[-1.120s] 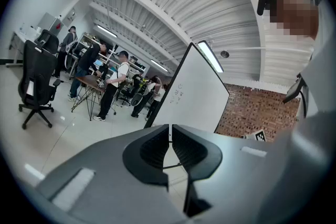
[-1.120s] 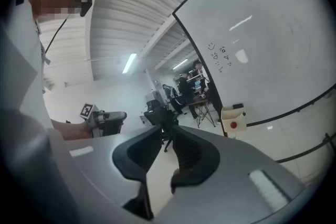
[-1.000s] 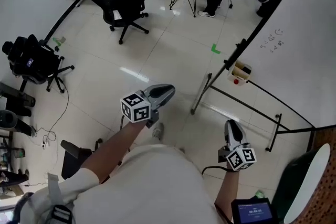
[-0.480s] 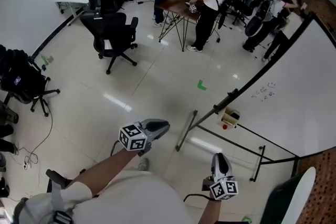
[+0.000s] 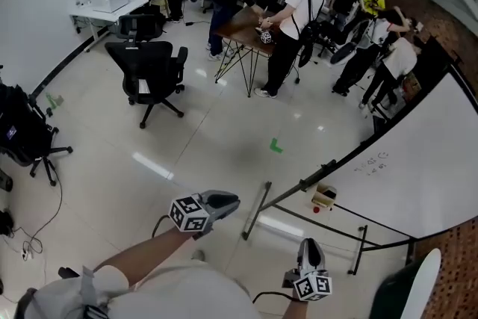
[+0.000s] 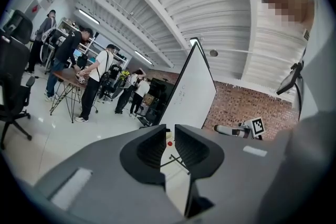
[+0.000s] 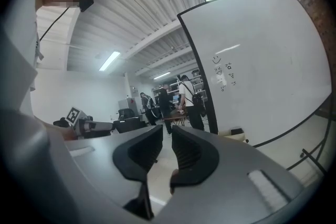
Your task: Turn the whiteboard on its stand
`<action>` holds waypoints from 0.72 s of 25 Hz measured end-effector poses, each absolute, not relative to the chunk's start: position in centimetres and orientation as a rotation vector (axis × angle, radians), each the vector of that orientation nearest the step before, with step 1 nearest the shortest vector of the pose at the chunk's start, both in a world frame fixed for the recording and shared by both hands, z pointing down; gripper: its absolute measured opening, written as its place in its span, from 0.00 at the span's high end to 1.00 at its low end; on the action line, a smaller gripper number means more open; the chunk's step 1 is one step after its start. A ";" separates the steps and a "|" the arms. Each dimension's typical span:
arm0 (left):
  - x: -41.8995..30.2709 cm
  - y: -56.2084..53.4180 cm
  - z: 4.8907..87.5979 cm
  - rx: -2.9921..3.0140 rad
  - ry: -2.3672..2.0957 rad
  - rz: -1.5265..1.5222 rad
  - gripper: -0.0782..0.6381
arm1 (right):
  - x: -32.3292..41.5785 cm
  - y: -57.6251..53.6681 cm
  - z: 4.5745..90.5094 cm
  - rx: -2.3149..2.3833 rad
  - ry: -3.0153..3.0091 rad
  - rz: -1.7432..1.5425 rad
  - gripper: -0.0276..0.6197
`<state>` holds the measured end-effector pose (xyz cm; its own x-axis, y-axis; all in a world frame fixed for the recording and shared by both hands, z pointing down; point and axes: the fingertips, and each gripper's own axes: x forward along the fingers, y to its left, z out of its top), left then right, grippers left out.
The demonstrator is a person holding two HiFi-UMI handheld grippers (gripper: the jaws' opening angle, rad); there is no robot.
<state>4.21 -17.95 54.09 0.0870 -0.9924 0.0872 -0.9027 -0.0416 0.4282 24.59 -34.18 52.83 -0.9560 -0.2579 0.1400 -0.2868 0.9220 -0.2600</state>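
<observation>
Left tongs [image 6: 170, 131]: slightly apart, have just been opening, nothing between them; held level above the floor.
Right tongs [image 7: 167, 134]: narrow gap, nothing in it; clear of the whiteboard.
Whiteboard [image 5: 418, 168]: on its stand [image 5: 252, 211], ahead and right of the 2 tongs, touched by neither; small writing near its edge.
Box [image 5: 323, 196]: tan, on the whiteboard's ledge; contents hidden.
Table [image 5: 243, 17]: far off, people around it.
</observation>
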 end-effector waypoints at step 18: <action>4.0 -20.4 55.7 2.056 -1.820 -0.313 0.78 | 26.0 -37.4 53.6 0.536 -2.896 0.347 0.86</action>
